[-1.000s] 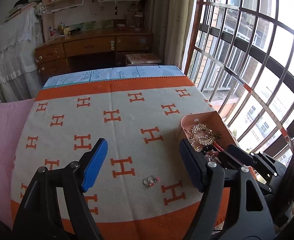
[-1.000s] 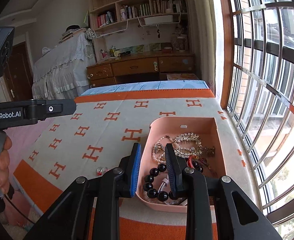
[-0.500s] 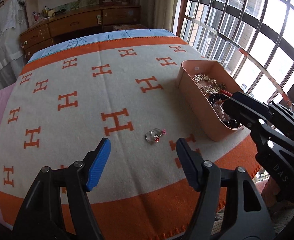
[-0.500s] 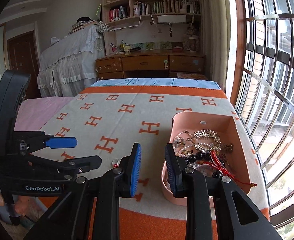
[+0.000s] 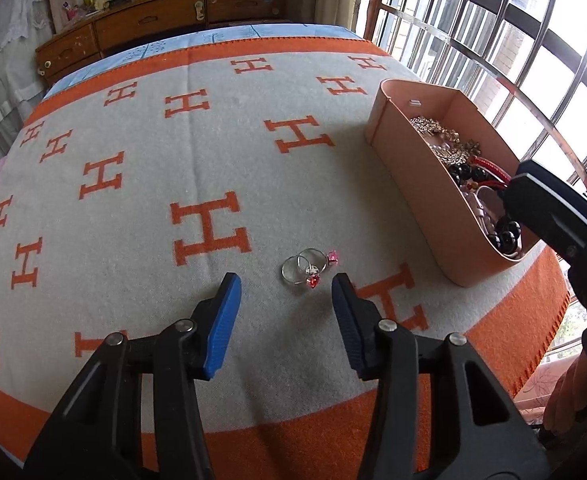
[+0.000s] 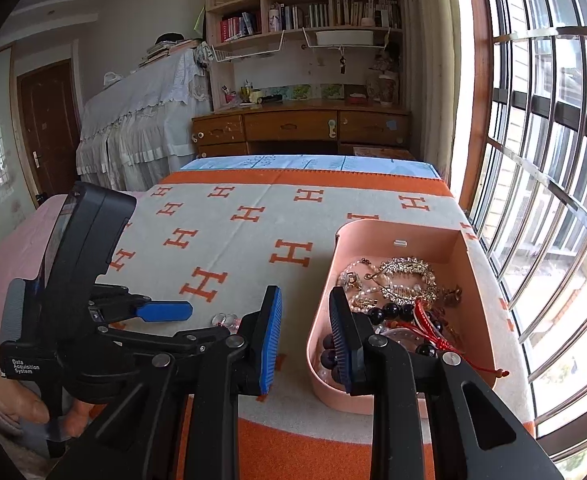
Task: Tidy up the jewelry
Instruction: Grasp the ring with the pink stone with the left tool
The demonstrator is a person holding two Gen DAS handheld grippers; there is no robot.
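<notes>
Just ahead of the left gripper (image 5: 285,284), whose blue pads stand apart with nothing between them, two silver rings (image 5: 308,269) with red and pink stones lie touching each other on the blanket (image 5: 133,208), its orange H pattern running away toward the far edge. They sit slightly beyond the fingertips, roughly centred in the gap, so the closing move looks close at hand. Trouble could come from how the rings overlap: a pinch on only one may flick the other aside, and thin metal bands lying flat on soft wool may slide out from under the pads or get pressed into the nap instead of lifting. Off to the right, the pink tray (image 5: 409,168) holds a tangle of gold chains, pearls, dark beads and a red cord, and the right gripper (image 6: 305,328) hovers at its near left wall, parted a little and holding nothing. One of its fingers appears to sit over the tray's near corner, so a careless shift could nudge the tray or snag the cord. Beyond the blanket stand a wooden desk (image 6: 299,128) and bookshelves (image 6: 313,12).
</notes>
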